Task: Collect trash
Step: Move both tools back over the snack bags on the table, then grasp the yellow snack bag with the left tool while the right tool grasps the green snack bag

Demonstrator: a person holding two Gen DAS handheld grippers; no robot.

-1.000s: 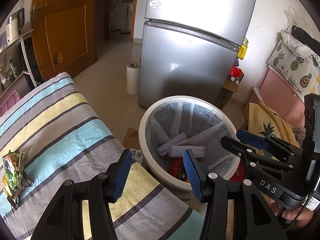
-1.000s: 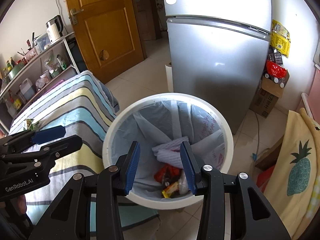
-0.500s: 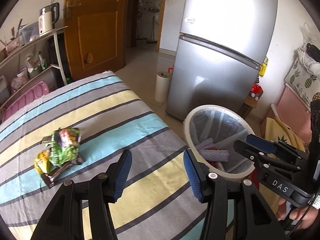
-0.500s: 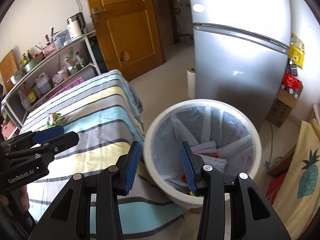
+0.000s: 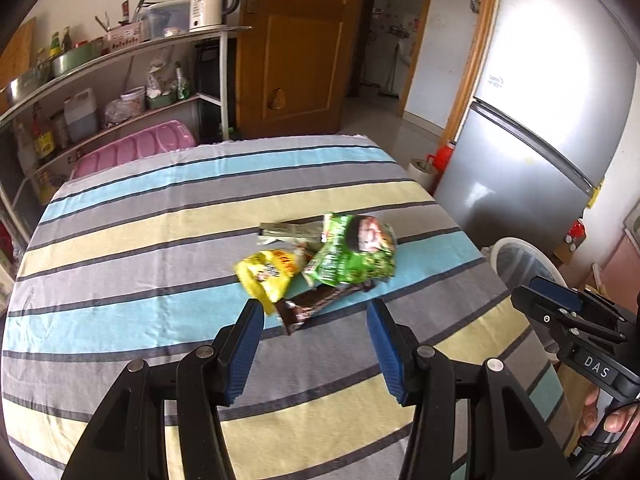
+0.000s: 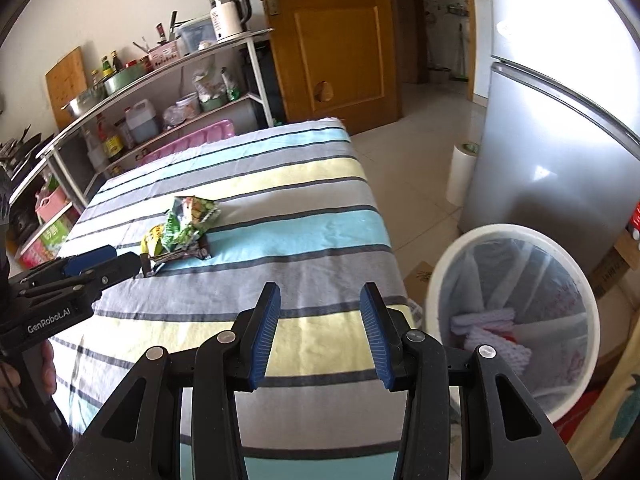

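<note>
Blue-padded left hand-held gripper [image 5: 316, 338] hangs released with nothing between its pads, just short of the trash: a green wrapper [image 5: 352, 260], a yellow wrapper [image 5: 266, 274] and a dark wrapper [image 5: 316, 306] heaped together on the striped bench [image 5: 160, 240] straight ahead of it. Right hand-held gripper [image 6: 320, 330] is also released and empty; the white bin [image 6: 516, 236] stands on the floor to its right
</note>
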